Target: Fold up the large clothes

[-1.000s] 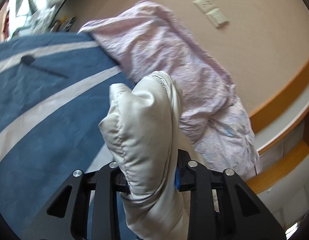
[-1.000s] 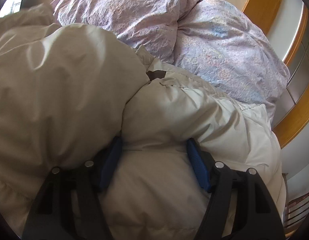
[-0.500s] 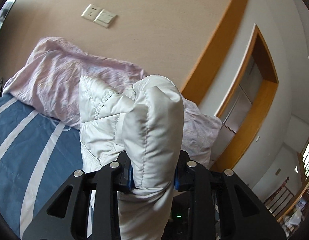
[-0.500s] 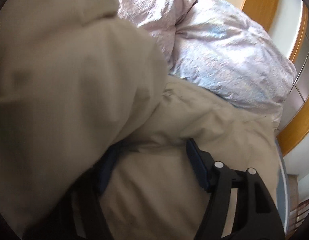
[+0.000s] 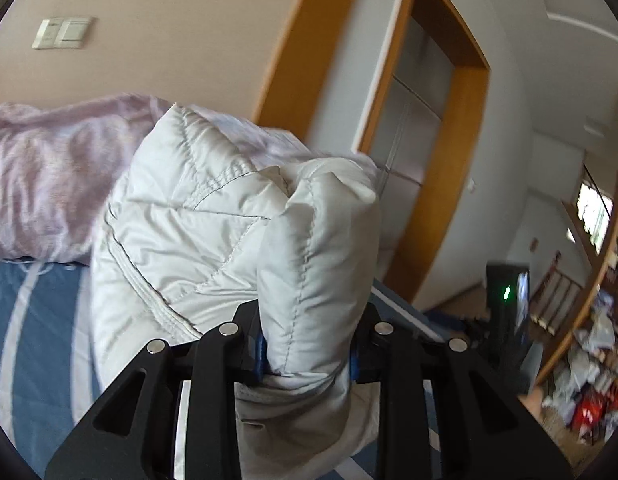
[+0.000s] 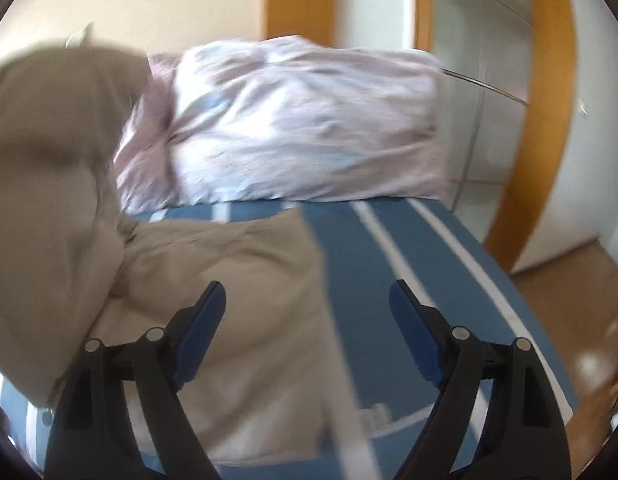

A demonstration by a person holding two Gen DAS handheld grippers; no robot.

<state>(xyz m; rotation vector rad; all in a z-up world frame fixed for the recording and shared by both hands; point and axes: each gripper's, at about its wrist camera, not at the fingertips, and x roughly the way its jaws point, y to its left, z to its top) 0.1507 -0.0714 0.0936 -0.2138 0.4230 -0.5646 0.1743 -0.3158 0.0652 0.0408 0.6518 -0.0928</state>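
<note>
Left tool is clamped on a puffy fold of the white jacket; blue pads press both sides of the fold, jaws narrow. The jacket bulges up through the centre of the left wrist view, quilted seams clear, and hangs down past the tool at the bottom of the frame.

Right tool holds nothing: its jaws are spreading wide, with only bed and a jacket edge showing between the blue pads, no contact. In the right wrist view the jacket looks beige and blurred, one mass lifted at left of frame, a flatter part lying on the bed at lower centre.

Only the right view shows that flat part on the blue striped sheet and the bed's right edge with wood floor beyond. Only the left view shows the wall switch at upper left, a black device with a green light at right, and clutter at lower right. Both show the pink duvet heaped behind the jacket, and the wood door frame.
</note>
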